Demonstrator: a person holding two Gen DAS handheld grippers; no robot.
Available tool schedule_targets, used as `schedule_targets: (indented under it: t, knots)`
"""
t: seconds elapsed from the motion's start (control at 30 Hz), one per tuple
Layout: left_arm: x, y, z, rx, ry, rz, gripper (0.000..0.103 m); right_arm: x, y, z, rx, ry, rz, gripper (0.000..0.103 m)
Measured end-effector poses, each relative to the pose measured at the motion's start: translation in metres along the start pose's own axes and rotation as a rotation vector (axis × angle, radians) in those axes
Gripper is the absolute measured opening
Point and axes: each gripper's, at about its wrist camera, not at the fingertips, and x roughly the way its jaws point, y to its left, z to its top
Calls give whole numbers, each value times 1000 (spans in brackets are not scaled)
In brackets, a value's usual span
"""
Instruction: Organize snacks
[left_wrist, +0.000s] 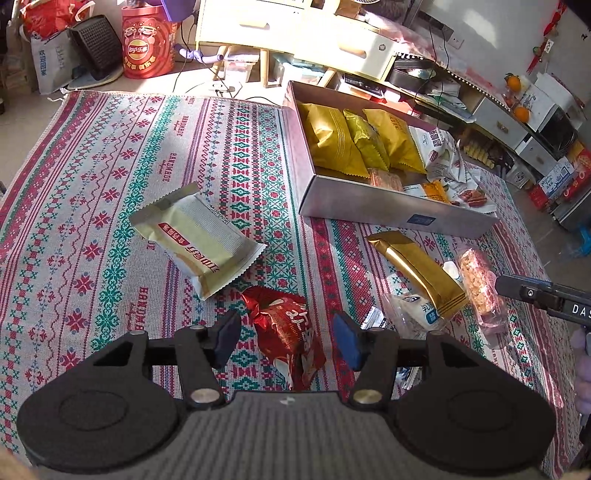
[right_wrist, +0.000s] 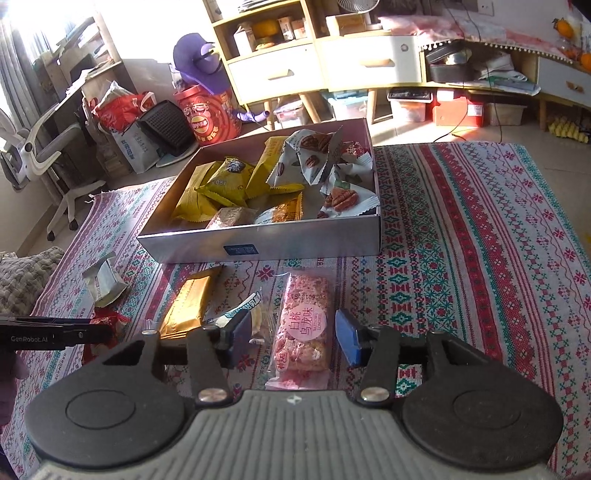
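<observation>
pick-up step: left gripper (left_wrist: 286, 338) part open astride red pack (left_wrist: 284, 332), right gripper (right_wrist: 291, 338) part open astride pink bar (right_wrist: 303, 332), neither gripped; close, lift to box (right_wrist: 266, 247) at 12 o'clock.

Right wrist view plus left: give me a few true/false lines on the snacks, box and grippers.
1. The pink bar lies between the right gripper pads, untouched. True.
2. The silver box holds no snacks. False: yellow packets and pecan packets are inside.
3. The left gripper is clamped on the red packet. False: its pads stand apart from it.
4. The gold bar lies on the cloth, outside the box. True.
5. The cream packet sits inside the box. False: on the cloth.
</observation>
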Motion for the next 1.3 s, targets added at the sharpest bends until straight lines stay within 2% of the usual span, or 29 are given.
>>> schedule_targets:
  t: [0.17, 0.33, 0.43, 0.5, 0.53, 0.73, 1.3]
  knots:
    - [10, -11, -2, 12, -18, 30, 64, 11, 6, -3, -35, 18, -18, 49]
    - [18, -14, -5, 28, -17, 105, 61, 17, 7, -8, -64, 27, -55, 48]
    - [16, -13, -6, 34, -21, 136, 53, 20, 6, -9, -75, 34, -73, 45]
    - [16, -13, -5, 36, -17, 147, 43, 21, 5, -10, -82, 36, -80, 39]
    - [16, -13, -5, 37, -17, 150, 43, 20, 7, -11, -82, 37, -78, 32]
    - [12, -17, -4, 53, -15, 138, 38, 15, 11, -11, -97, 34, -71, 29]
    - [-5, -26, 5, 46, -56, 92, 38, -1, 9, 1, -48, 18, -42, 29]
